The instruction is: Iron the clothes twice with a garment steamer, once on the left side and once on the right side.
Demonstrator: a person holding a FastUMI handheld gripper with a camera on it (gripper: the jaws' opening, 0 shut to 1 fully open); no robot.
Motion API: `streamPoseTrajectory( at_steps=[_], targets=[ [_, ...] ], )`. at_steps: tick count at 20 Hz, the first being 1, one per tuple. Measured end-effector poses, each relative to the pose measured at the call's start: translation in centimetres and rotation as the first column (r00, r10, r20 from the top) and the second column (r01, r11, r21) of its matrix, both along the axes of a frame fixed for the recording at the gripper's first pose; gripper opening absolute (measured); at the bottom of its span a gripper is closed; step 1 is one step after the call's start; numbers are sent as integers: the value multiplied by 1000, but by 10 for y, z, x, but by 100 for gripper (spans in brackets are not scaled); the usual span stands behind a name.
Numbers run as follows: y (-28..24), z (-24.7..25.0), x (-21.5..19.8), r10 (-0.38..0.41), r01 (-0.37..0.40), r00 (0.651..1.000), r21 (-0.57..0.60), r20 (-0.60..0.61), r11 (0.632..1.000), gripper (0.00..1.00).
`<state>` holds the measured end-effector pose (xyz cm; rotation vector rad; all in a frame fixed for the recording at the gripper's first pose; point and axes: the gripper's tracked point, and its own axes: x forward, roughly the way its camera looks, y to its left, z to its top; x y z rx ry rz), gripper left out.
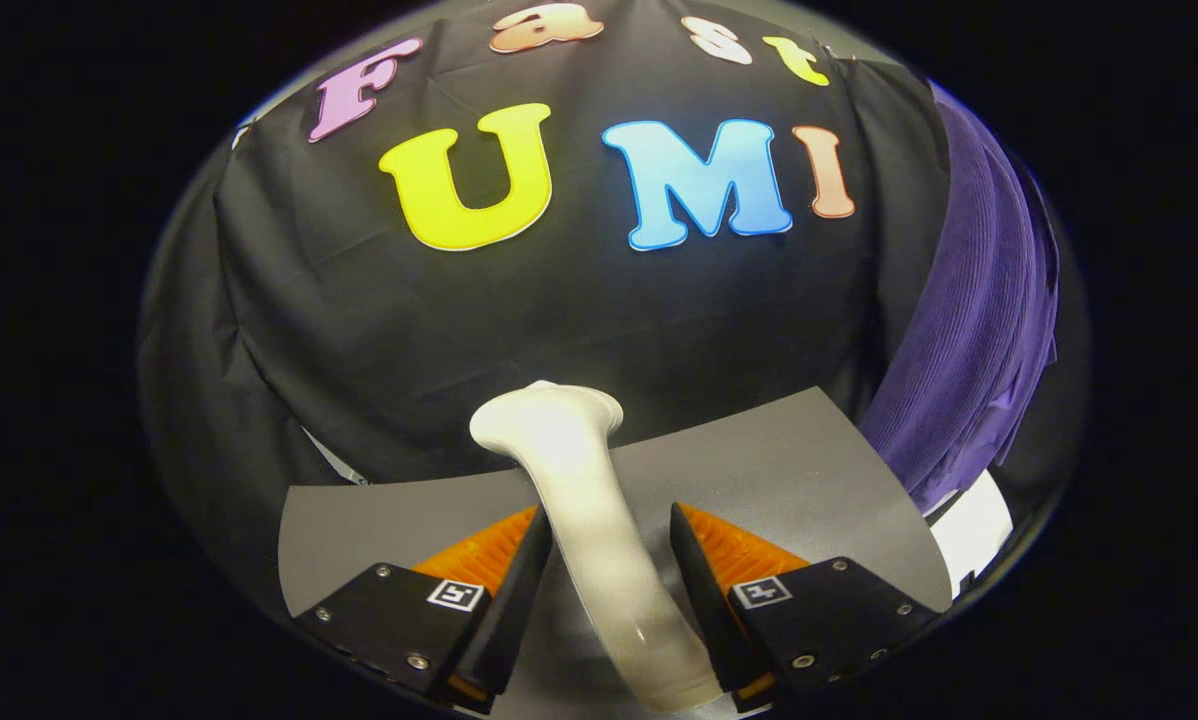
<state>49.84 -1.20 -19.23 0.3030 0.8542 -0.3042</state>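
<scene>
Two fingers of gripper (609,560) closed on white plastic steamer handle (589,510); purple ribbed garment (969,340) hangs beyond grey mat's (759,460) right edge.

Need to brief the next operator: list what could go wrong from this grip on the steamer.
1. The gripper holds the white steamer low on its smooth, curved handle; the left finger touches, the right finger's contact is unclear, so it may twist or slip.
2. The purple garment hangs off to the right, beyond the fingers; swinging the head across could snag its folds.
</scene>
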Motion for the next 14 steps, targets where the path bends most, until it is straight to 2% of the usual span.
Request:
streamPoseTrajectory(
  at_steps=[2, 5, 6, 9, 11, 12, 14],
  targets=[
    [3, -5, -3, -2, 2, 1000, 27, -3, 1000, 69],
    [13, -11, 1, 38, -35, 999, 60, -38, 998, 62],
    [12, -14, 1, 36, -34, 999, 61, -39, 998, 56],
    [9, -16, 0, 56, -55, 997, 36, -52, 998, 54],
    [11, -14, -2, 110, -109, 993, 12, -41, 994, 51],
    [7, -8, -4, 127, -128, 992, -17, -25, 992, 43],
    [4, 7, -11, 123, -122, 992, -31, 29, 992, 34]
  ],
)
